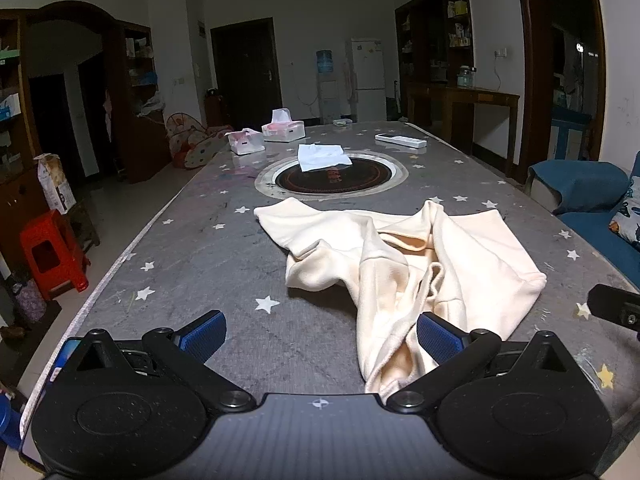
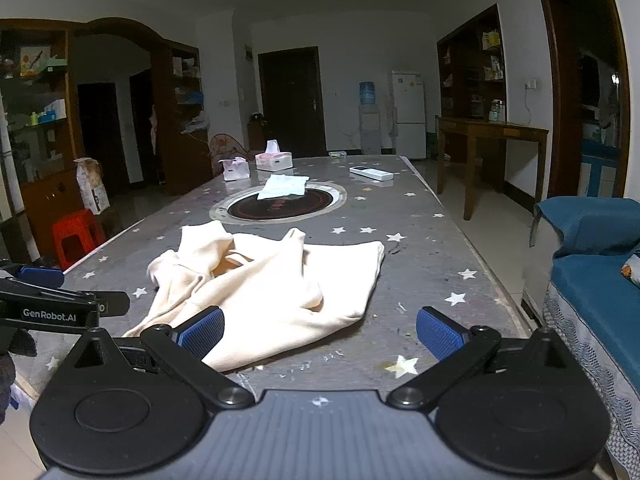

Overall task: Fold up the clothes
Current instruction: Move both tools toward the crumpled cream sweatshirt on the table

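A cream-coloured garment (image 1: 404,264) lies crumpled on the grey star-patterned table (image 1: 200,264), near its front edge. My left gripper (image 1: 320,334) is open and empty, low over the table; its right finger sits at the garment's near hanging end. In the right wrist view the garment (image 2: 272,284) lies ahead and to the left. My right gripper (image 2: 318,334) is open and empty above the table's front, its left finger over the garment's near edge. The left gripper's side shows at the far left of the right wrist view (image 2: 48,304).
A round black hotplate (image 1: 332,176) is set in the table's middle with a white cloth (image 1: 322,156) on it. Two tissue boxes (image 1: 282,128) and a white remote (image 1: 400,140) lie at the far end. A blue sofa (image 2: 592,280) stands right, a red stool (image 1: 52,252) left.
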